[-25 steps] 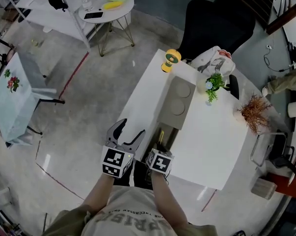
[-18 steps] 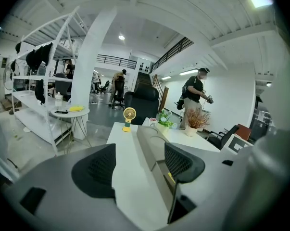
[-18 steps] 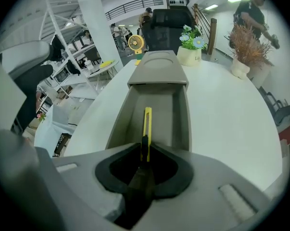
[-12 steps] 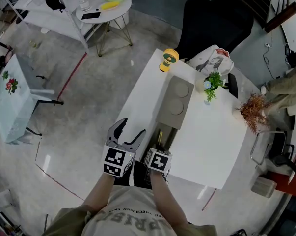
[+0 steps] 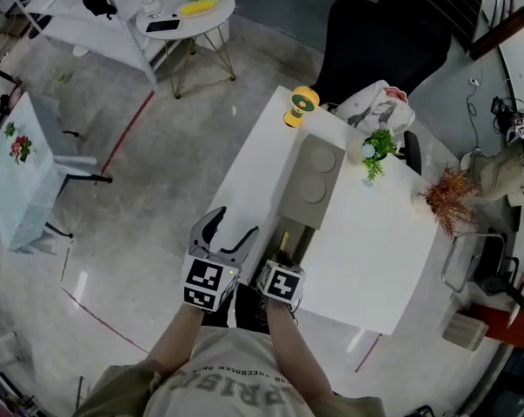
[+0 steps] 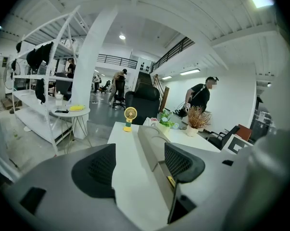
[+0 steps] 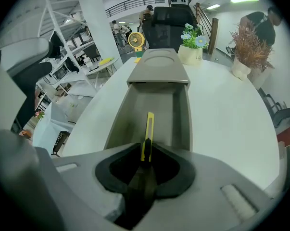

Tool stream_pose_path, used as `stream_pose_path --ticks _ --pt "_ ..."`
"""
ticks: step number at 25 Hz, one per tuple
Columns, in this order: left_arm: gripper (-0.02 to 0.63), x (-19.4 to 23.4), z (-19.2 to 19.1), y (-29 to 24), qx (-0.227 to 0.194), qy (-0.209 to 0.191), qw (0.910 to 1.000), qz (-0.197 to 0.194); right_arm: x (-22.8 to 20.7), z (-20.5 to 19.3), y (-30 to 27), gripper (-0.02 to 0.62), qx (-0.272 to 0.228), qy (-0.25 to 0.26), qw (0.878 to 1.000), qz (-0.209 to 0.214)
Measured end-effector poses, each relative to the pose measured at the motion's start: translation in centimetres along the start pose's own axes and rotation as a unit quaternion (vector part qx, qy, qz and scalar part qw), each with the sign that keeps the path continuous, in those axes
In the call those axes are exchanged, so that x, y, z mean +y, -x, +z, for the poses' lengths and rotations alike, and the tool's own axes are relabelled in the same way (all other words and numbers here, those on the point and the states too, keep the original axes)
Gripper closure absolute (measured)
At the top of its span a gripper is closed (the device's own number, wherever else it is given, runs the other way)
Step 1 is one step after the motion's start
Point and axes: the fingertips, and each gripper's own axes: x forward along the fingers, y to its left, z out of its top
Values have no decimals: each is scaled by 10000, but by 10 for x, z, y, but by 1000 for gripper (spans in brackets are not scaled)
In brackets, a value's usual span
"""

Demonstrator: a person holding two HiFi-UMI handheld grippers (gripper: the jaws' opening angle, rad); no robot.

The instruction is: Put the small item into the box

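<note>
White table (image 5: 374, 250) stands before us in an open workshop, with the long grey box (image 7: 171, 112) lying open on it. Our left hand-held gripper (image 6: 137, 165) is spread and empty. The right hand-held gripper (image 7: 145, 158) pinches the yellow cutter (image 7: 148, 126) over the box's near end. We judge the cutter light, stiff and slick, best held mid-body. We can read no lettering on it.

Box (image 5: 307, 188) lies lengthwise on desk (image 5: 379, 263), toward its L side; lid over far half, near half open. Knife (image 7: 148, 129) sits btwn jaws of R gripper (image 7: 145, 160), pointing over the open half. L gripper (image 5: 231, 230) just L of it, jaws apart w/ only desk btwn. Fan (image 5: 301, 106) at desk's far end, behind box. Potted plant (image 5: 379, 146) R of box, dried plant (image 5: 451, 196) further R. Chair (image 5: 383, 42) behind desk.
</note>
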Motion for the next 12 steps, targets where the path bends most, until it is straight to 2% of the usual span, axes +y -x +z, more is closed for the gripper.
stream_pose_path --ticks 12 --pt "302 -1 3 0 16 -32 10000 -40 -3 6 5 532 -170 -169 9997 60"
